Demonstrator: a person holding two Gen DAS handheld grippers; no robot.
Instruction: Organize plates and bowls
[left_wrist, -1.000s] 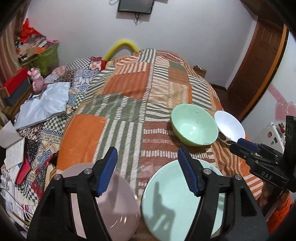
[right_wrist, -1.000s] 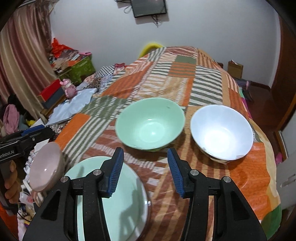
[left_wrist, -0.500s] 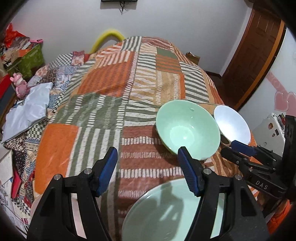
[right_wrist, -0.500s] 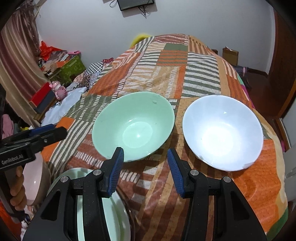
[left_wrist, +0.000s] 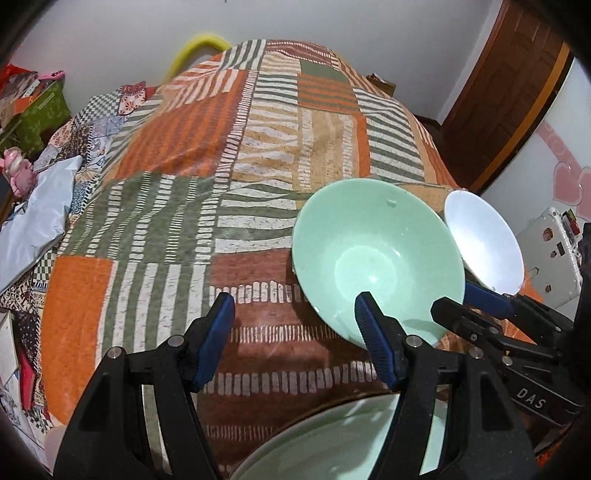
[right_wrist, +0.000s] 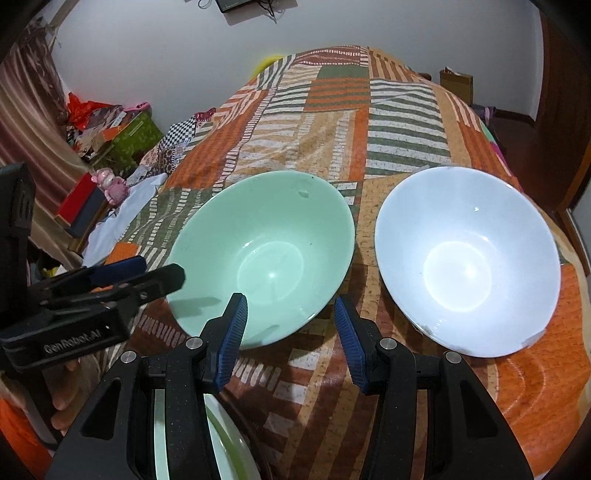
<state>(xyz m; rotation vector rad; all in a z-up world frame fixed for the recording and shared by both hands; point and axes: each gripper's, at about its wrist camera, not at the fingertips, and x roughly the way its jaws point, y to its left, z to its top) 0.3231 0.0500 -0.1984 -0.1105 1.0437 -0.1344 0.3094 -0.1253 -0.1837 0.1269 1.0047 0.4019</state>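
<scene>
A mint-green bowl (left_wrist: 376, 258) (right_wrist: 266, 254) and a white bowl (left_wrist: 484, 247) (right_wrist: 465, 258) sit side by side on the patchwork bedspread (left_wrist: 229, 192), white to the right. A pale green plate (left_wrist: 332, 443) (right_wrist: 229, 443) lies nearest me, half hidden under the fingers. My left gripper (left_wrist: 293, 314) (right_wrist: 159, 271) is open and empty, its right finger in front of the green bowl's near rim. My right gripper (right_wrist: 290, 310) (left_wrist: 454, 301) is open above that bowl's near right rim; whether it touches is unclear.
Left of the bed lie a pale blue cloth (left_wrist: 33, 218), a pink toy (right_wrist: 110, 184) and a green box (right_wrist: 133, 140). A wooden door (left_wrist: 509, 99) and a white stickered appliance (left_wrist: 550, 254) stand to the right. A hand (right_wrist: 62, 406) holds the left gripper.
Both grippers have come forward and down toward the green bowl, which looks much larger. The left one swung right; the pink bowl and most of the plate slid out of its view.
</scene>
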